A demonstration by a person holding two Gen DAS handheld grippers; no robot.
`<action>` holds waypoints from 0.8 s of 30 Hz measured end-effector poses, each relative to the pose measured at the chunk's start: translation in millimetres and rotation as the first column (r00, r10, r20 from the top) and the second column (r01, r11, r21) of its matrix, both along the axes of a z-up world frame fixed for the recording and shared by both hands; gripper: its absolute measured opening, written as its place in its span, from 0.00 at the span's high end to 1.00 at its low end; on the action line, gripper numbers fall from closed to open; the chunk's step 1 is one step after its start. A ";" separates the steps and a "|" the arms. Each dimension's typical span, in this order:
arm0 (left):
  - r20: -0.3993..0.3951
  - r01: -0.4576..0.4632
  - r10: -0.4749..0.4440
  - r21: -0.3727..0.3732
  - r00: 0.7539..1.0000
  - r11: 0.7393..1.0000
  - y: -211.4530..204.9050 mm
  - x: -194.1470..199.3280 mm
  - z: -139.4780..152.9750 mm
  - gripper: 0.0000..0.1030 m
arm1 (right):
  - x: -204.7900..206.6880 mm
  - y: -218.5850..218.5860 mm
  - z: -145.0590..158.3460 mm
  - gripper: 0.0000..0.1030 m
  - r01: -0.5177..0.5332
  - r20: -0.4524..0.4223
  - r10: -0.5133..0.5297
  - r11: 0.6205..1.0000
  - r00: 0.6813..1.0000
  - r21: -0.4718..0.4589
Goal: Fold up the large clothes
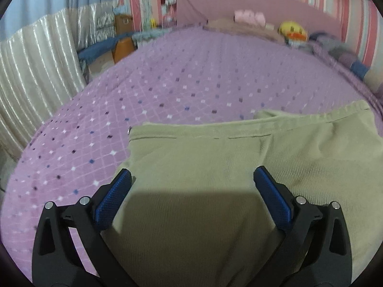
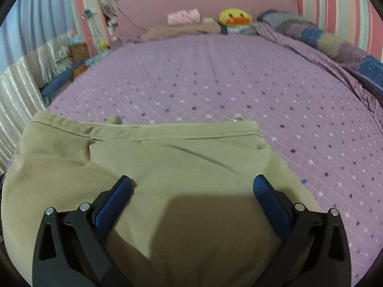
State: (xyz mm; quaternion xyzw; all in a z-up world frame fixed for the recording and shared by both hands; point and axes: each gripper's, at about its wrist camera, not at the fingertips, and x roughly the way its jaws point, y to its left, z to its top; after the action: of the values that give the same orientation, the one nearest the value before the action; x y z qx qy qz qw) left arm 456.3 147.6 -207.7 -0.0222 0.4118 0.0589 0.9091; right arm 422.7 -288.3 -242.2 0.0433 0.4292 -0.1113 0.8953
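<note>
While both tongs stand spread wide and grip nothing, the khaki trousers (image 1: pixel 215 167) lie flat on the purple bed (image 1: pixel 167 83), filling the lower half of each frame, waistband toward the top. Left tongs (image 1: pixel 192 179) hover over the garment's left portion, one pad at its left edge; right tongs (image 2: pixel 192 186) sit over the right portion. Judgement: each should pinch both fabric layers near an outer edge, level with the other, before lifting, or the fold will skew.
</note>
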 end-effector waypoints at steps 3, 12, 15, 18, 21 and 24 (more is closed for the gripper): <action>-0.106 -0.007 0.001 -0.053 0.994 0.999 6.4 -0.7 13.2 0.03 | 0.3 7.0 15.3 0.02 0.008 -0.124 -0.013 0.999 0.992 -0.040; -0.169 0.025 -0.011 0.082 0.986 0.996 13.0 -58.0 91.7 0.03 | -55.6 20.4 102.9 0.02 -0.123 -0.134 0.112 0.989 0.985 -0.083; -0.161 0.035 -0.035 -0.006 0.986 0.999 25.0 -95.5 100.0 0.03 | -88.0 27.0 119.8 0.02 -0.179 -0.100 0.169 0.979 0.980 -0.098; -0.163 0.016 -0.025 -0.058 0.986 0.998 32.1 -118.7 93.2 0.03 | -119.1 20.7 118.9 0.02 -0.177 -0.085 0.170 0.981 0.982 -0.085; -0.167 -0.011 -0.004 -0.091 0.986 0.996 37.7 -140.2 77.9 0.03 | -139.2 1.2 107.5 0.02 -0.143 -0.078 0.143 0.990 0.987 0.008; -0.188 -0.009 -0.016 -0.132 0.982 0.991 41.6 -148.4 59.3 0.03 | -151.9 -23.2 88.2 0.02 -0.105 -0.083 0.114 0.989 0.990 0.108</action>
State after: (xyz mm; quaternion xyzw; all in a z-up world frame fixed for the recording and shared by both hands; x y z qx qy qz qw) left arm 307.9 189.2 -148.4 -0.0759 0.4993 0.0316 0.8625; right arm 270.8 -311.6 -154.0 0.0611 0.4758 -0.0413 0.8765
